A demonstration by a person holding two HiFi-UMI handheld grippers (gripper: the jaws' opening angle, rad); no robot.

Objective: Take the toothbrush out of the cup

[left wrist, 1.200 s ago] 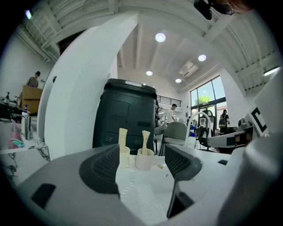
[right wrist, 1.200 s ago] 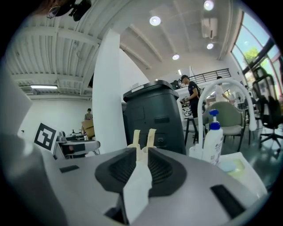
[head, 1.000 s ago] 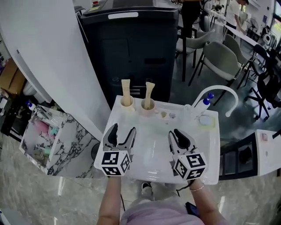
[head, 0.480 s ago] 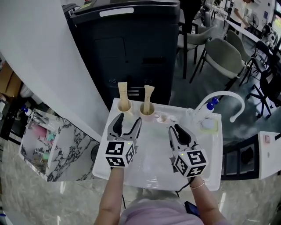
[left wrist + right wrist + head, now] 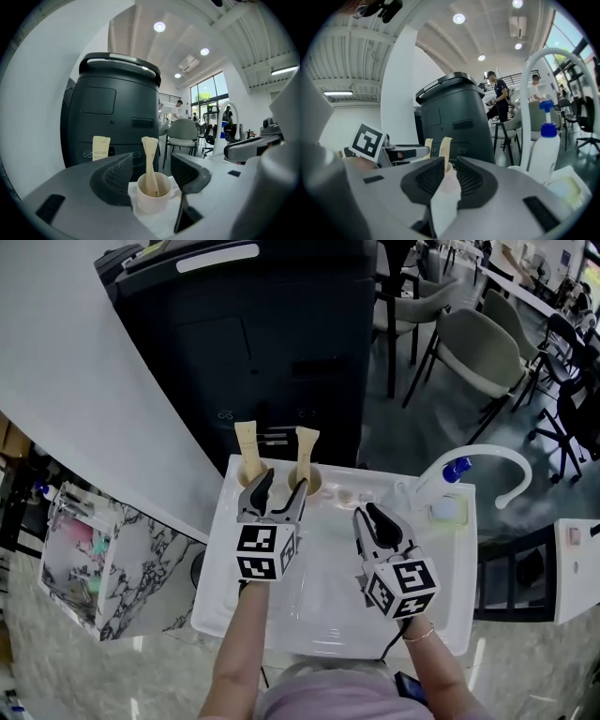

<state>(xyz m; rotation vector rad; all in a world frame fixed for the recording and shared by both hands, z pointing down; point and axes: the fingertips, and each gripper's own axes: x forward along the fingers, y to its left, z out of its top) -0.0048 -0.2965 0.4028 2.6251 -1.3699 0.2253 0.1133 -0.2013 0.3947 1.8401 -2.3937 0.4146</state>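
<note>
At the back of the sink (image 5: 323, 582), the toothbrush (image 5: 149, 154) stands in the right-hand cup (image 5: 152, 199). Approach step: left gripper (image 5: 283, 482), spread but just narrowing, lines up on it without contact; right gripper (image 5: 372, 514) slightly open, empty. Next: pinch the toothbrush, lift straight up.

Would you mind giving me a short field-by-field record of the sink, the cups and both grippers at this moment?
surface: white sink basin, faucet at its right
cups: left cup and right cup at the far edge, each with a toothbrush standing in it
left gripper: jaws apart, have just been closing; right cup lined up between them, not gripped
right gripper: jaws slightly apart, empty
task: toothbrush not yet taken out
</note>
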